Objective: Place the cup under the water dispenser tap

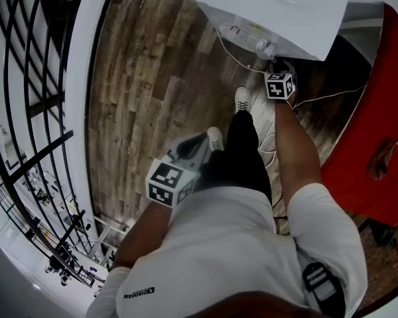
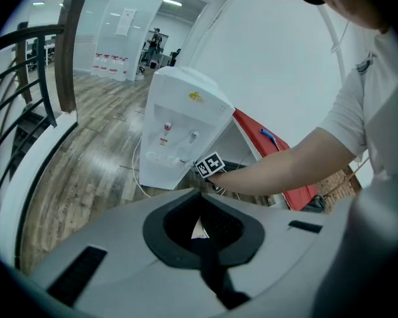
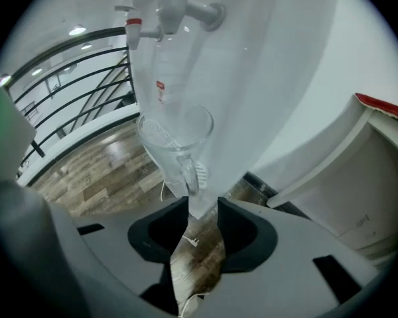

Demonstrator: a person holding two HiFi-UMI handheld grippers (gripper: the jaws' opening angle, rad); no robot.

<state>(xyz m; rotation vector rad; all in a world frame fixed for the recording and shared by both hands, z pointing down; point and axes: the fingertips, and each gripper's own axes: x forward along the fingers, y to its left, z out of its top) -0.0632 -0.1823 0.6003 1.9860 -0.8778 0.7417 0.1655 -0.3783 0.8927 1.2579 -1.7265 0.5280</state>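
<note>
A clear glass cup [image 3: 176, 138] with a handle stands right under the blue-topped tap [image 3: 172, 2] of the white water dispenser [image 3: 252, 78]; a red-tipped tap [image 3: 134, 26] is beside it. My right gripper [image 3: 202, 207] sits just behind the cup's handle, its jaws apart with floor showing between them and the handle past their tips. In the head view this gripper [image 1: 276, 71] reaches to the dispenser [image 1: 278, 12], where the cup [image 1: 264, 46] is only faintly visible. My left gripper [image 1: 200, 141] is held back near the person's body, shut and empty; in its own view [image 2: 200, 204] the dispenser [image 2: 176, 131] is far off.
A black metal railing [image 1: 26, 111] runs along the left. A red panel [image 1: 365, 158] stands right of the dispenser. A white cable [image 1: 235, 52] trails over the wood floor [image 1: 146, 78] by the dispenser's base. The person's shoes [image 1: 243, 99] are just in front of it.
</note>
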